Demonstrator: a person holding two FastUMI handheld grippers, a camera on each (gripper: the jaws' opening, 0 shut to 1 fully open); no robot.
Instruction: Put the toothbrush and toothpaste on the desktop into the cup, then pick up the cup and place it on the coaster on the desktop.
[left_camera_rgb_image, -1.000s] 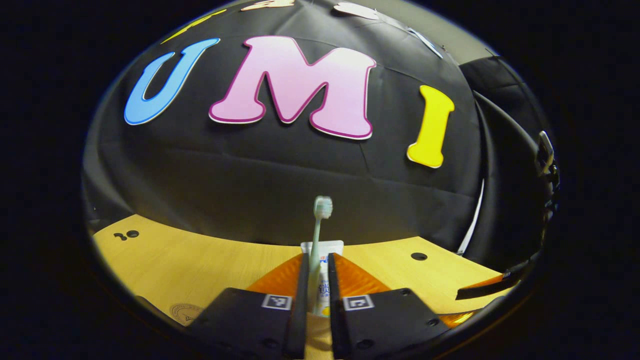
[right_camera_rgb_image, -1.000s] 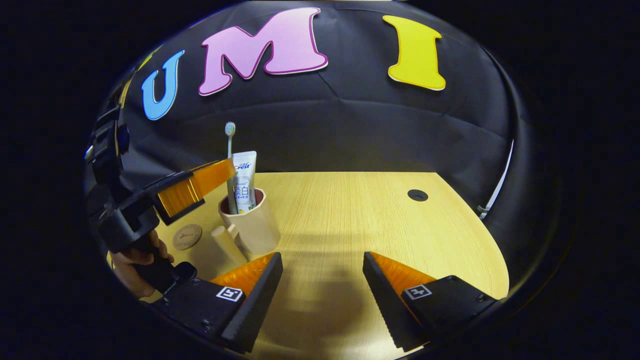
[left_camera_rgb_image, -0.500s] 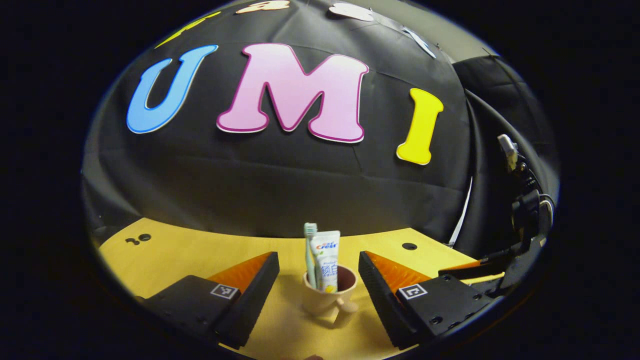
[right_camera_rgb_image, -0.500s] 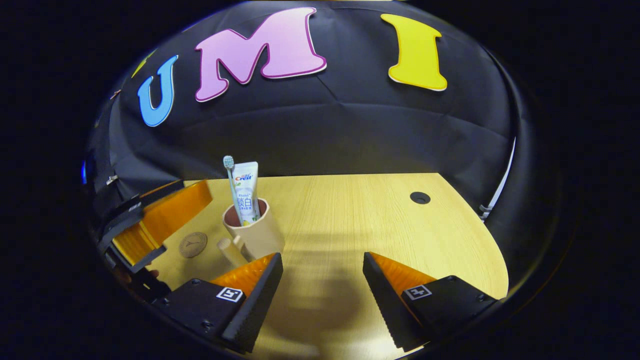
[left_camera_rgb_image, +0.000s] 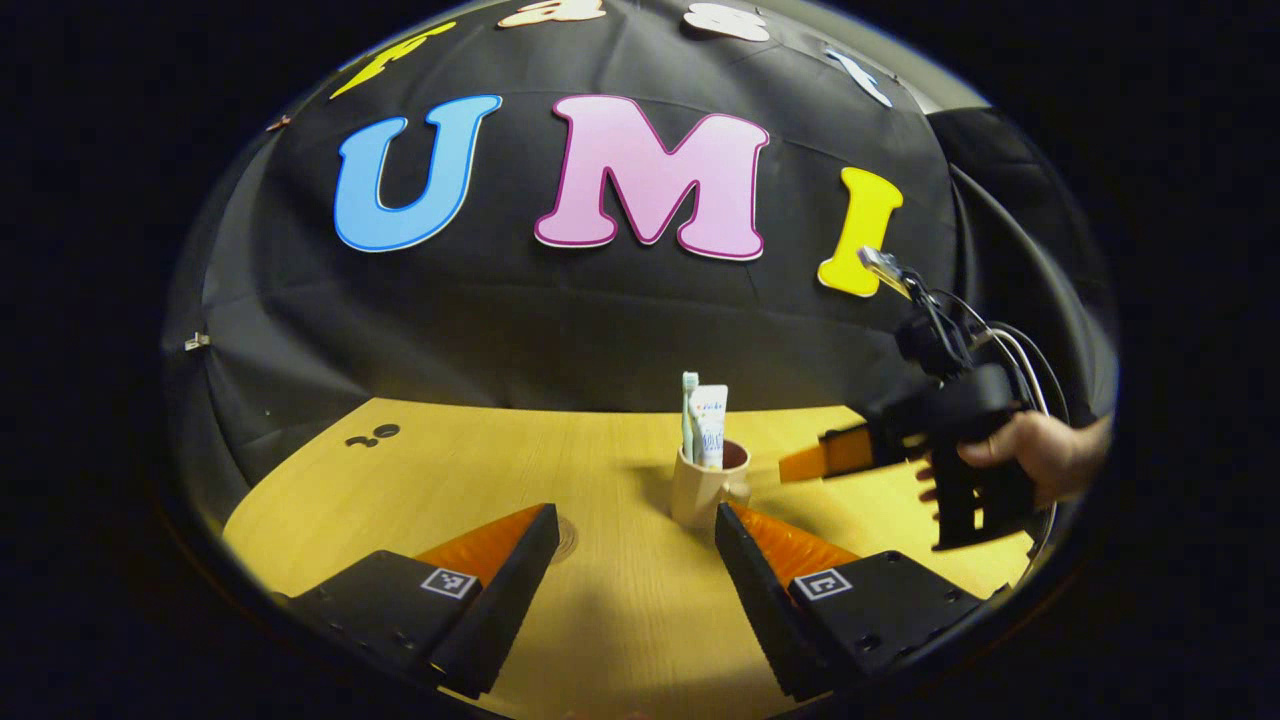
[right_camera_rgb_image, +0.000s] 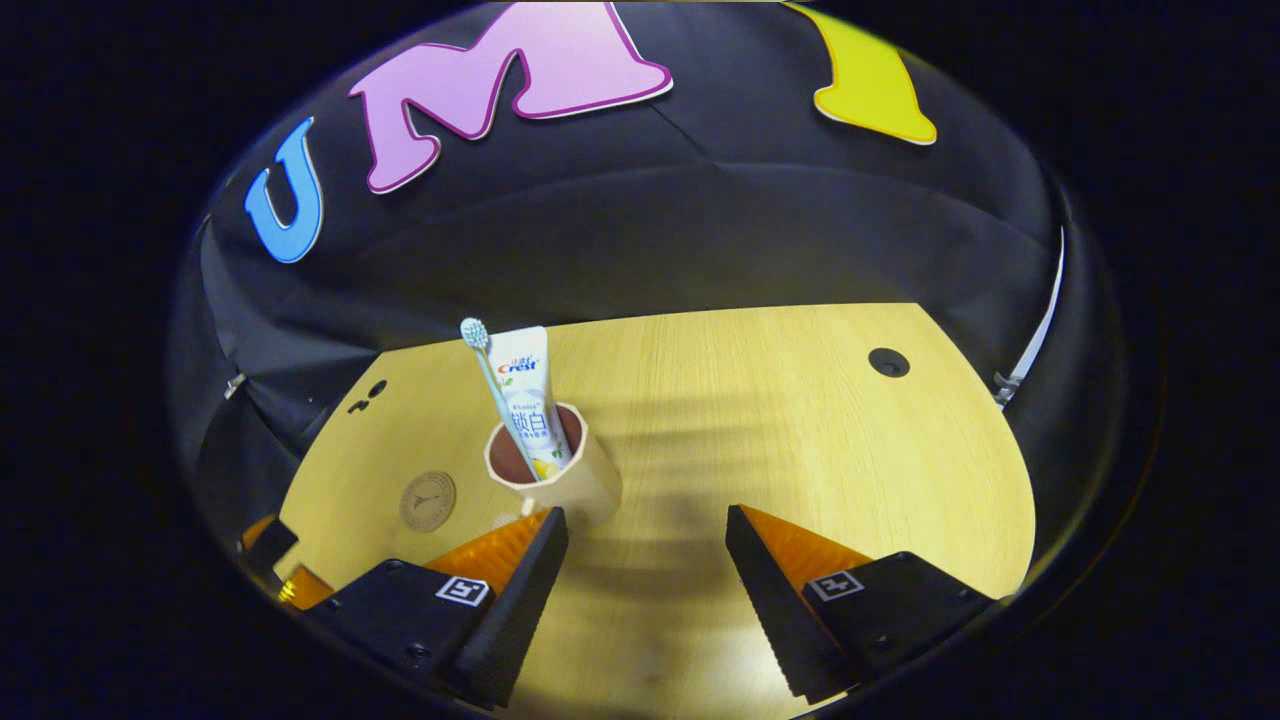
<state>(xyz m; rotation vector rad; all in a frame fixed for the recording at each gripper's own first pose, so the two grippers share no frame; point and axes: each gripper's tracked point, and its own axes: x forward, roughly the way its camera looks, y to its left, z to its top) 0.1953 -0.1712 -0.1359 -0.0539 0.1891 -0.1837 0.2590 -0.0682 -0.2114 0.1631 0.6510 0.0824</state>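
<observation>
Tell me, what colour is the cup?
The cup is pale beige outside, reddish-brown inside; clearest in right gripper view.

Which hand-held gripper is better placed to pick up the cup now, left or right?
Probably the right hand-held gripper: it is open and close to the cup, which holds the toothbrush and toothpaste. The left hand-held gripper is open too, but farther from it.

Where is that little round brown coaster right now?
In the right gripper view, the round brown coaster lies flat on the wooden desktop, just left of the beige cup, bare.
</observation>
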